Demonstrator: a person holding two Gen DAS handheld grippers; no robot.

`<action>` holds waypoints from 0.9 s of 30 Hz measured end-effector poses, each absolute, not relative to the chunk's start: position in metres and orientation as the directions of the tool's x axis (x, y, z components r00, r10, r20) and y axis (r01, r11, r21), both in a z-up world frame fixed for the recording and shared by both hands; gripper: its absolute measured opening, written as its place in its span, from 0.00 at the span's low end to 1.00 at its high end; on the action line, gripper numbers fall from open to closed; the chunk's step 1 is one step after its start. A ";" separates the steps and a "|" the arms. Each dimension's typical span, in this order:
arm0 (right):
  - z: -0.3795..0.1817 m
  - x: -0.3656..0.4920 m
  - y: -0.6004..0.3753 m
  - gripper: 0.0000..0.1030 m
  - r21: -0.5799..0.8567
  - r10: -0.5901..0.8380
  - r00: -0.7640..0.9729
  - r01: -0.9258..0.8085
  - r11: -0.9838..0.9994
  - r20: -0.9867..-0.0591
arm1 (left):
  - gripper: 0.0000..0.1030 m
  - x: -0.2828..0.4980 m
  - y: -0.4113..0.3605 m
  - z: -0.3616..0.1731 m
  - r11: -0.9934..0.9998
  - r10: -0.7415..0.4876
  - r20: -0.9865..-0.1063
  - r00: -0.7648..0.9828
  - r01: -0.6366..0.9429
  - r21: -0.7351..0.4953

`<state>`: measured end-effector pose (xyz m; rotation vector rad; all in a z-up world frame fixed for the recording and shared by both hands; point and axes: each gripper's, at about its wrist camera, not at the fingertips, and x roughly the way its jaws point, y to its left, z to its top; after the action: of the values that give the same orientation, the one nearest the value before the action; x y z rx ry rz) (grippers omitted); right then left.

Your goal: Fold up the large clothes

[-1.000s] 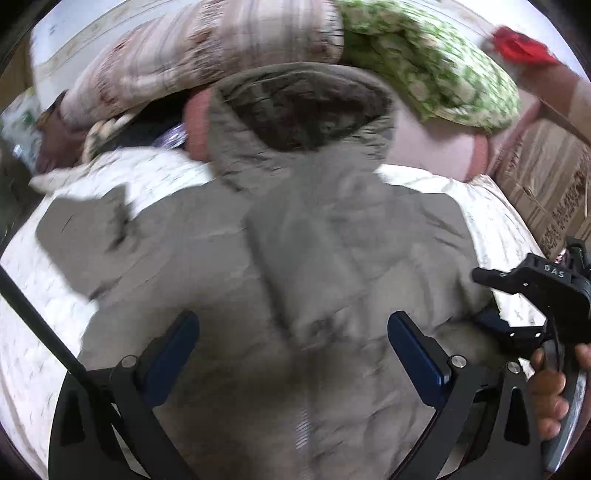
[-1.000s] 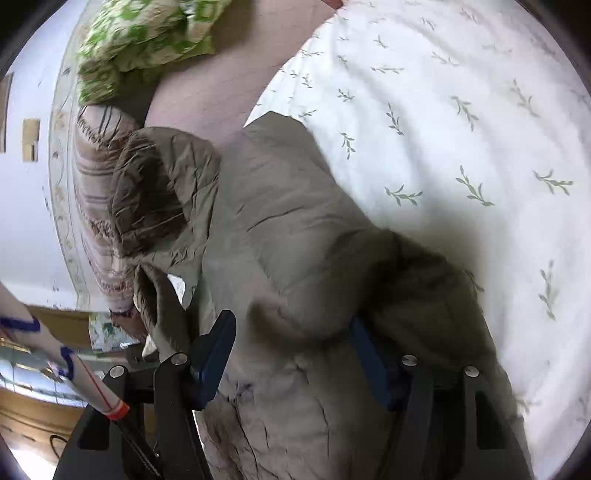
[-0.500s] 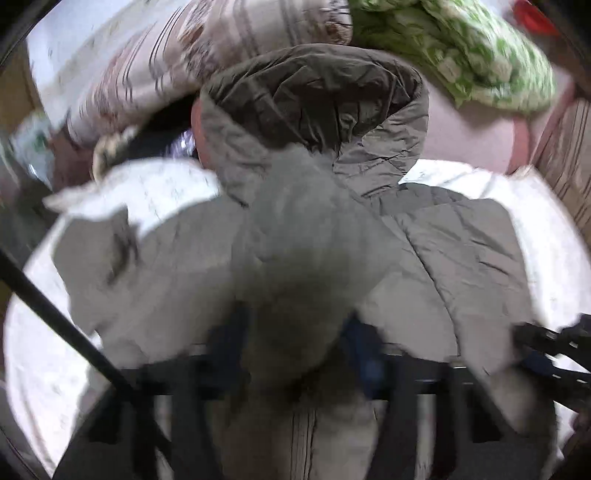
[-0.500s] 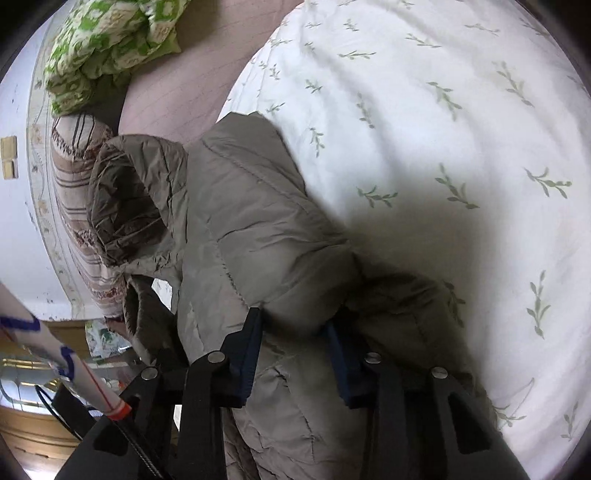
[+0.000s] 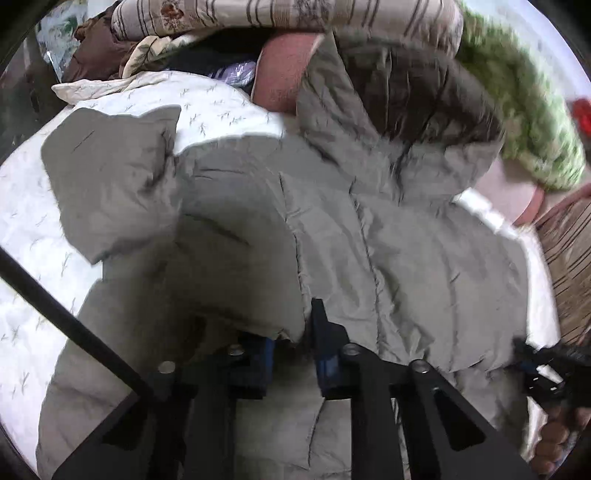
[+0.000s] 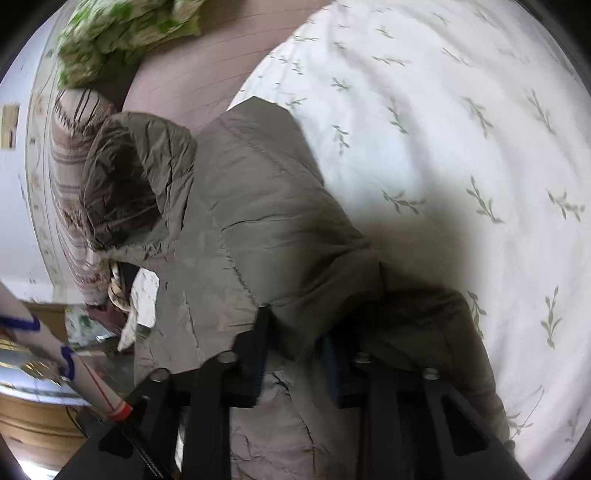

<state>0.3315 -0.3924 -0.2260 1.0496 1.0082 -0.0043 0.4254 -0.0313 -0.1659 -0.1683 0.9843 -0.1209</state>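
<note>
A large grey-khaki hooded padded jacket (image 5: pixel 388 236) lies spread on a white bed sheet with a leaf print (image 5: pixel 22 206), its hood (image 5: pixel 399 85) toward the pillows. My left gripper (image 5: pixel 291 343) is shut on a bunched fold of the jacket near its middle and holds it lifted. One sleeve (image 5: pixel 110 177) sticks out to the left. In the right wrist view the jacket (image 6: pixel 258 206) shows again, with the hood (image 6: pixel 122 192) at the left. My right gripper (image 6: pixel 295 347) is shut on a raised fold of the jacket.
A striped pillow (image 5: pixel 280 14), a green patterned quilt (image 5: pixel 524 122) and a pink pillow (image 5: pixel 284 77) lie at the bed's head. The other hand-held gripper (image 5: pixel 554 369) shows at the right edge. White sheet (image 6: pixel 461 129) lies to the jacket's right.
Both grippers have closed from open onto folds of the jacket. The left one has pulled its fold up and the view has shifted left.
</note>
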 end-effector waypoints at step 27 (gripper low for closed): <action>-0.187 0.279 -0.321 0.71 0.589 0.418 0.556 0.168 0.790 -0.719 | 0.64 0.255 -0.027 -0.139 1.000 -0.011 -0.764 0.646 0.009 -0.007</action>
<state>0.2786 -0.3211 -0.1873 0.6693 0.9887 0.1611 0.2552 -0.0267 -0.1394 -0.0025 0.8689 -0.0110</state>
